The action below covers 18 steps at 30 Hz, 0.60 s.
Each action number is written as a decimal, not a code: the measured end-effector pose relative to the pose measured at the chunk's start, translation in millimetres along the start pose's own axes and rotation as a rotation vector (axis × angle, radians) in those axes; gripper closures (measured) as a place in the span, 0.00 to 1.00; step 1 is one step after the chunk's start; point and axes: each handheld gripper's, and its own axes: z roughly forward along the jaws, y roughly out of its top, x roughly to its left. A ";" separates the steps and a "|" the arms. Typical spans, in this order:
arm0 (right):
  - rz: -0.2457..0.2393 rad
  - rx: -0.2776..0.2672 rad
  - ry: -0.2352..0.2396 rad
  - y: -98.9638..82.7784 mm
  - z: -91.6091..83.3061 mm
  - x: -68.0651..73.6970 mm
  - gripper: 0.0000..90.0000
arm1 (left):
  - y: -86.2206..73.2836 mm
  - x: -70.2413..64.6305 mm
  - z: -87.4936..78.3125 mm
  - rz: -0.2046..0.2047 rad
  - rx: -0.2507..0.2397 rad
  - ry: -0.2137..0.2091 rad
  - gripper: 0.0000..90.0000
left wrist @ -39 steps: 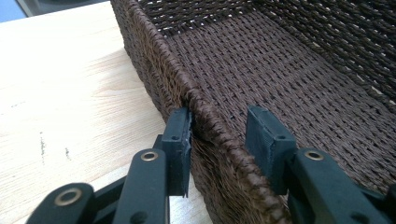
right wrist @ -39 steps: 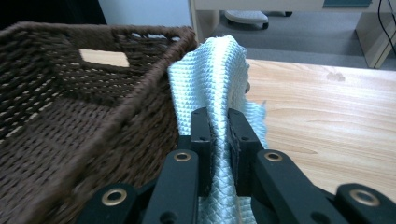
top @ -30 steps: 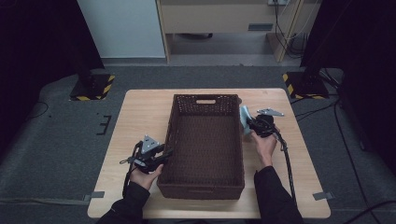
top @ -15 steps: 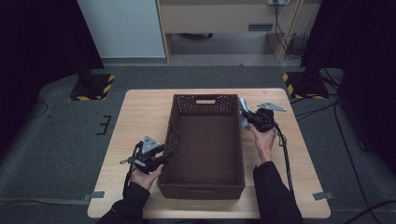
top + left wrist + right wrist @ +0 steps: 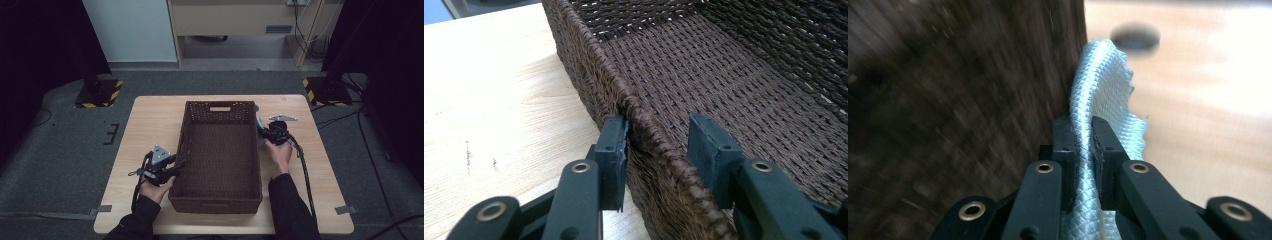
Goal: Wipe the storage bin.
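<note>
The right gripper is clamped shut on a pale blue-green woven cloth, its two pads pinching a fold of the fabric. The cloth rises straight ahead of the jaws in the right gripper view, its long axis running up and away along the line of the gripper. In the high view this gripper sits just outside the right long wall of the dark brown woven rectangular basket, toward its far end, with the cloth showing as a light sliver between gripper and wall. In its own view the basket wall stands immediately to the left of the cloth, touching or nearly so; the blur keeps me from telling which.

The relation that matters, as I judge it: the basket's open interior lies to the left of the right gripper, across the rim, so the cloth must clear that wall before it can go in. The basket's long axis runs away from the person, parallel to the gripper's side.

The left gripper stands partly open astride the near left rim, one pad against the outer wall and the other hanging inside, apart from the weave, so it is not yet pinching. It appears set to steady the basket on the light wooden table.
</note>
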 end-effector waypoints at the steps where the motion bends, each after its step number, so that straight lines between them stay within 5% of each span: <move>1: 0.002 0.010 0.003 -1.7 1.7 0.7 0.93 | 0.0 0.0 0.0 0.000 0.000 0.000 0.66; 5: -0.002 -0.023 0.029 5.4 -5.1 4.5 0.93 | 0.0 -0.1 0.0 0.000 0.000 0.001 0.66; 11: 0.012 -0.234 0.101 28.4 -41.2 5.0 0.93 | 0.2 -0.7 0.1 -0.008 -0.001 0.007 0.66; 14: -0.010 -0.243 0.109 33.4 -45.6 7.3 0.93 | 0.3 -1.0 0.1 -0.013 -0.002 0.011 0.67; 18: -0.012 -0.183 0.083 26.0 -35.4 4.7 0.93 | 0.8 -2.3 0.0 -0.008 -0.003 0.026 0.69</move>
